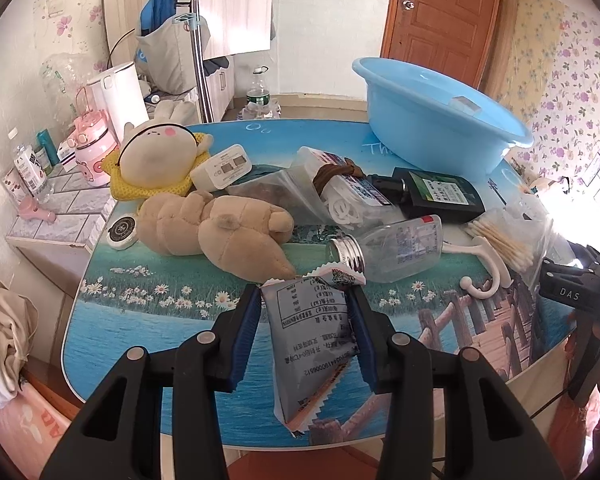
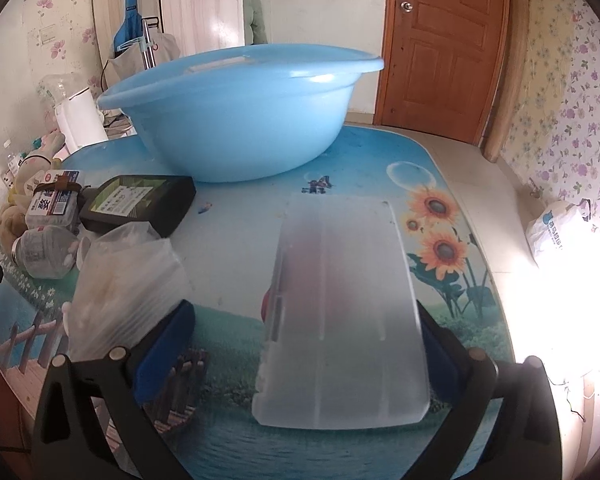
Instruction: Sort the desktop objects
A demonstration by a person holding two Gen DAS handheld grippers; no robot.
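Note:
In the left wrist view my left gripper is shut on a grey snack packet, held upright above the near edge of the picture-printed table. In the right wrist view my right gripper stands open around a frosted plastic box that lies on the table. Its left pad is well clear of the box and its right pad is at the box's right edge. A light blue basin sits at the back of the table and also shows as the basin at the far right.
Clutter fills the table's middle: beige plush toys, a clear bottle on its side, a dark flat bottle, a white hook, a bag of cotton swabs. A crumpled clear bag lies left of the right gripper.

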